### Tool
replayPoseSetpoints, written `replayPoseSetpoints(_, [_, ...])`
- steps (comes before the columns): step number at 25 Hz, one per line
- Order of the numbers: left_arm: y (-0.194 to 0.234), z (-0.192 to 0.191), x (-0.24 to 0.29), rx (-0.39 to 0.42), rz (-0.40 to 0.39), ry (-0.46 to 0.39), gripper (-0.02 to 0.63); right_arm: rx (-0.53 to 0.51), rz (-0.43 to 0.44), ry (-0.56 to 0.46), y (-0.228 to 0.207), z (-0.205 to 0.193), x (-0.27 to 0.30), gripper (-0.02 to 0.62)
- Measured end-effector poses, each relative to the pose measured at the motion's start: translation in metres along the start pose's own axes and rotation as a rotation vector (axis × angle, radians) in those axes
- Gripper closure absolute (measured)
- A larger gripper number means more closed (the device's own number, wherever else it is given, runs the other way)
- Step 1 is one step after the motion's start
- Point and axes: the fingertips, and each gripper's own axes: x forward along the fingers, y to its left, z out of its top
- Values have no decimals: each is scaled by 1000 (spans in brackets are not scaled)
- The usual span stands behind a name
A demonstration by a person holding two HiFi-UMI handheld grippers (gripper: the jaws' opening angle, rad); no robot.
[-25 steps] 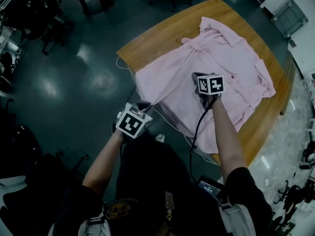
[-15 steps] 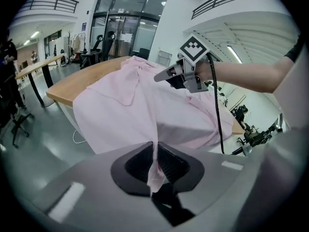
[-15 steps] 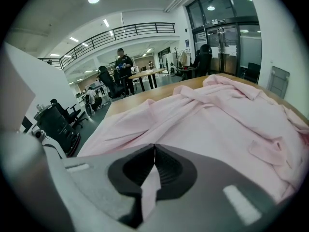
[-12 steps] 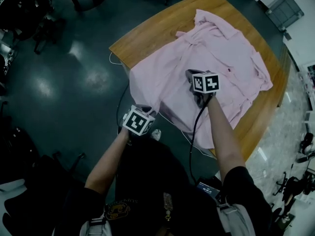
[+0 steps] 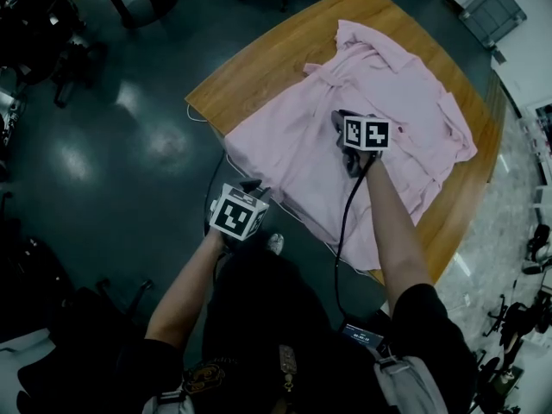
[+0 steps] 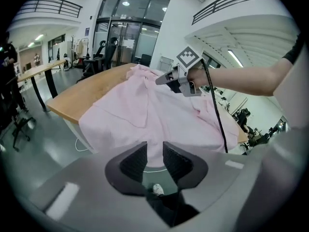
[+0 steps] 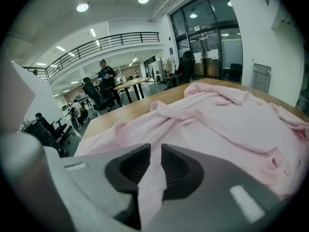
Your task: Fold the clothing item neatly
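Newly wider: left tool (image 6: 155, 151), right tool (image 7: 155, 153) around shirt (image 5: 405, 84).

Table: wooden top (image 5: 285, 54) with rounded corners, standing on the floor.
Floor: dark and glossy (image 5: 112, 145), with pale patches of reflected light.
Cable: white (image 6: 77, 144), looped on the floor beside the table's near corner.
Second table: wooden top on dark legs (image 6: 38, 70), well apart to the left.
Office chair: black (image 7: 91, 92), near the far tables.
Person: standing in the background (image 7: 105, 75), in dark clothing.
Railing: dark balcony rail (image 7: 106, 43) along the upper level.
Glass doors: tall, dark-framed (image 6: 120, 33), beyond the table.
Ceiling lights: round and lit (image 7: 82, 7).
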Motion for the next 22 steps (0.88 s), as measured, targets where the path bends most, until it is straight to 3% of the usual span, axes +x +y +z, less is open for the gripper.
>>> replayPoseSetpoints(10, [49, 117, 33, 113, -16, -80, 551, 81, -82, -42, -38, 39, 26, 535])
replayPoseSetpoints(15, [75, 163, 60, 155, -15, -69, 572, 162, -71, -37, -50, 44, 45, 486])
replayPoseSetpoints(22, [87, 170, 98, 178, -66, 8, 595, 230, -100, -10, -66, 51, 66, 477])
